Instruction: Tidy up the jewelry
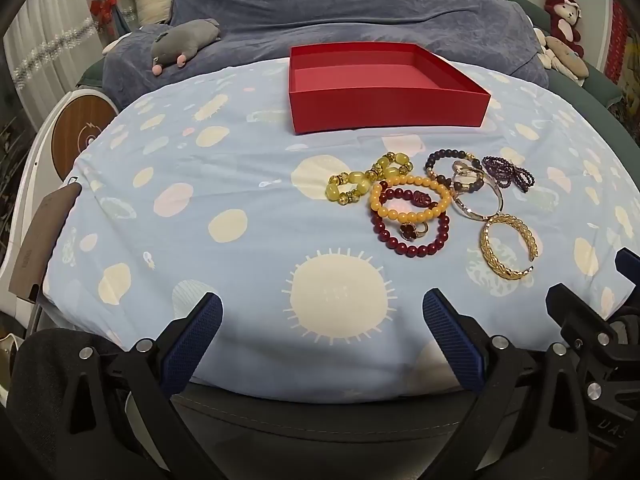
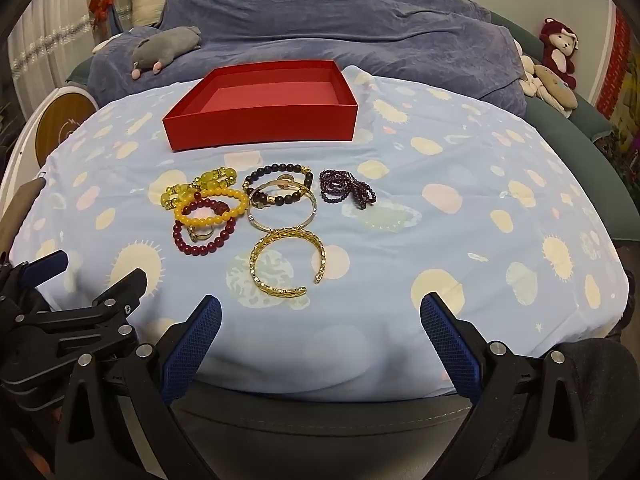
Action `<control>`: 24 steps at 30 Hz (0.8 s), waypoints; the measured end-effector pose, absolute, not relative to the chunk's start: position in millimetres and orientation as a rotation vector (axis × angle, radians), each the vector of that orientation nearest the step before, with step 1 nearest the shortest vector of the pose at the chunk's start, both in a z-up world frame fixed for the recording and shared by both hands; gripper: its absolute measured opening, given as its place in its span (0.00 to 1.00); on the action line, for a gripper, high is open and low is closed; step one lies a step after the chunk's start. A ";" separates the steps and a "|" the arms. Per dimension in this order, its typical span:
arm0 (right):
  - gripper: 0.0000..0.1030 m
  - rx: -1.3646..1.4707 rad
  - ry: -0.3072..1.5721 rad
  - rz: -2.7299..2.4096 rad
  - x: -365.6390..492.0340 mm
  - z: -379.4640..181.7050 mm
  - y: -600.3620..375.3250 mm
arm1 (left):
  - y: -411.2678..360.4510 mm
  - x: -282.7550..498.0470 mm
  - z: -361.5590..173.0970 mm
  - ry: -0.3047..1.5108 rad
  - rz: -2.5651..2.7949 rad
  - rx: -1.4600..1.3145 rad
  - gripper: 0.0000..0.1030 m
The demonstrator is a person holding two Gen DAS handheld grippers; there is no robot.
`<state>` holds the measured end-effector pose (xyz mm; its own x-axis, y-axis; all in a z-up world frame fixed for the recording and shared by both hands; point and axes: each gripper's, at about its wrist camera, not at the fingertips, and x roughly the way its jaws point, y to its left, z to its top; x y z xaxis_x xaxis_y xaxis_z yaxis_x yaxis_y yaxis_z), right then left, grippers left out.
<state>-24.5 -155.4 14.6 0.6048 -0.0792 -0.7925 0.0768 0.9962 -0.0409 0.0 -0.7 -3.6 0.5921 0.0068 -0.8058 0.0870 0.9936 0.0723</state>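
two empty grippers, left gripper (image 1: 322, 316) and right gripper (image 2: 320, 316), spread wide above bracelets (image 2: 248, 216) near a red box (image 2: 260, 128).

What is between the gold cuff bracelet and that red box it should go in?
The gold cuff lies nearest the grippers. Between it and the red box lie the thin bangle and dark bead bracelet, so it must be lifted over them.
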 end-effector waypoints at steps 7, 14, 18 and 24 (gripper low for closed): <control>0.93 -0.005 0.917 -0.091 -25.3 15.8 -157.5 | 0.6 -0.5 -1.4 0.933 -0.047 0.111 0.93; 0.93 -0.007 0.916 -0.092 -25.5 15.7 -156.1 | -2.1 -0.5 -0.5 0.933 -0.046 0.114 0.93; 0.93 -0.007 0.915 -0.091 -25.1 15.1 -155.7 | -1.4 -1.0 -0.1 0.931 -0.046 0.112 0.93; 0.93 -0.008 0.915 -0.092 -25.1 15.1 -155.6 | -1.9 -0.9 -0.3 0.931 -0.047 0.112 0.93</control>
